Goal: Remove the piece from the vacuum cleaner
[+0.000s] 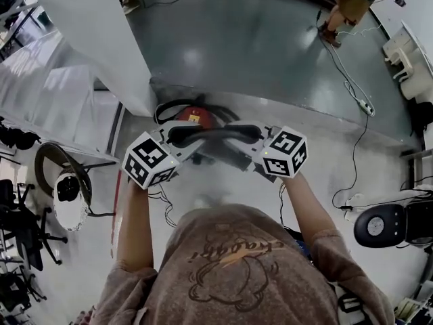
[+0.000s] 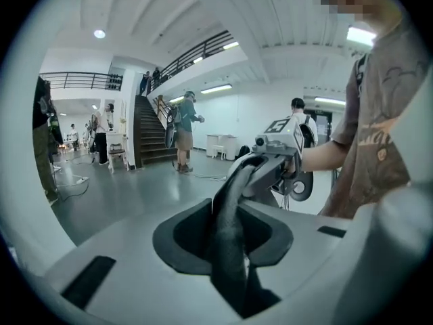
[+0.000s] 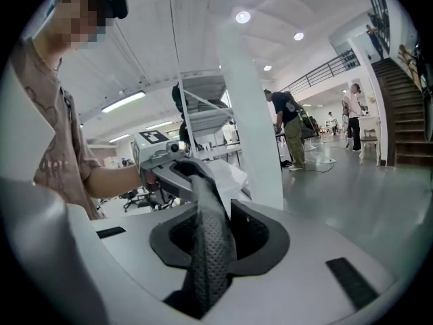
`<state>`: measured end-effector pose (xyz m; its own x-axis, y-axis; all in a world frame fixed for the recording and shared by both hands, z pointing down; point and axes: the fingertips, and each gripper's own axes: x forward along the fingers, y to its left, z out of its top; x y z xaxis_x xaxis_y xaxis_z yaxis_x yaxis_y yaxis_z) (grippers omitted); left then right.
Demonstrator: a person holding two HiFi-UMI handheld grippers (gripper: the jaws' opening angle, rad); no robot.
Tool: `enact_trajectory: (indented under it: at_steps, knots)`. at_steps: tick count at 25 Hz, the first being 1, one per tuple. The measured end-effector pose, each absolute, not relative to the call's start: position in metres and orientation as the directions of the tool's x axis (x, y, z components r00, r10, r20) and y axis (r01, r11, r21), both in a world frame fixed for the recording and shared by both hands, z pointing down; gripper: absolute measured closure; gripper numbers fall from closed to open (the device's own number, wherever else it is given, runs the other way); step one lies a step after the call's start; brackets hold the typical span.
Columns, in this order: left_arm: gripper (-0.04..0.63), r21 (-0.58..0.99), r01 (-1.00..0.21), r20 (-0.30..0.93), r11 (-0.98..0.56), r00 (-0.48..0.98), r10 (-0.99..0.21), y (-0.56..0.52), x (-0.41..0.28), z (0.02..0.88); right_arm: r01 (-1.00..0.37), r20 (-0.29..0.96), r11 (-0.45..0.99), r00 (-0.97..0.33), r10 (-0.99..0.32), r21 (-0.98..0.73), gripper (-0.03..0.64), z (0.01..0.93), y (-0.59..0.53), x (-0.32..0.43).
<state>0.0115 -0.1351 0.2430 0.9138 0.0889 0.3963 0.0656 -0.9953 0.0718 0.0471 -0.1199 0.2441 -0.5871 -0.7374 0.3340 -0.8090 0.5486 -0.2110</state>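
A black curved piece (image 1: 215, 133) hangs level in the air between my two grippers, above the red vacuum cleaner (image 1: 195, 116) on the floor. My left gripper (image 1: 178, 143) is shut on its left end, and my right gripper (image 1: 253, 147) is shut on its right end. In the left gripper view the black piece (image 2: 230, 229) runs up out of my jaws toward the right gripper (image 2: 277, 151). In the right gripper view the piece (image 3: 206, 249) shows a dotted texture and leads from my jaws to the left gripper (image 3: 162, 161).
A white pillar (image 1: 95, 39) stands just left of the vacuum cleaner. Office chairs (image 1: 20, 208) crowd the left side. A cable with a power strip (image 1: 358, 100) trails on the right, near a round black device (image 1: 379, 225). A person (image 1: 345, 5) stands far off.
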Motion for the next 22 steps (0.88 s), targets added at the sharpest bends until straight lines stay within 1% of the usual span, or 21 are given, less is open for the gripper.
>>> enact_trajectory:
  at_steps: [4,8,17,22]
  knots:
    - [0.515,0.112,0.01,0.368,-0.994,0.929,0.051,-0.135,0.011,0.249,-0.837,0.309,0.506,-0.547,-0.778,-0.206,0.535,0.249,-0.12,0.049]
    - [0.515,0.133,-0.016,0.368,-0.991,0.929,0.034,-0.135,0.013,0.267,-0.861,0.305,0.461,-0.508,-0.806,-0.216,0.534,0.267,-0.118,0.052]
    - [0.515,0.206,-0.059,0.381,-0.977,0.924,0.025,-0.134,0.013,0.305,-0.867,0.346,0.442,-0.498,-0.795,-0.232,0.531,0.305,-0.118,0.053]
    - [0.515,0.209,-0.076,0.387,-0.975,0.922,0.011,-0.135,0.013,0.31,-0.867,0.353,0.44,-0.498,-0.792,-0.234,0.534,0.31,-0.118,0.053]
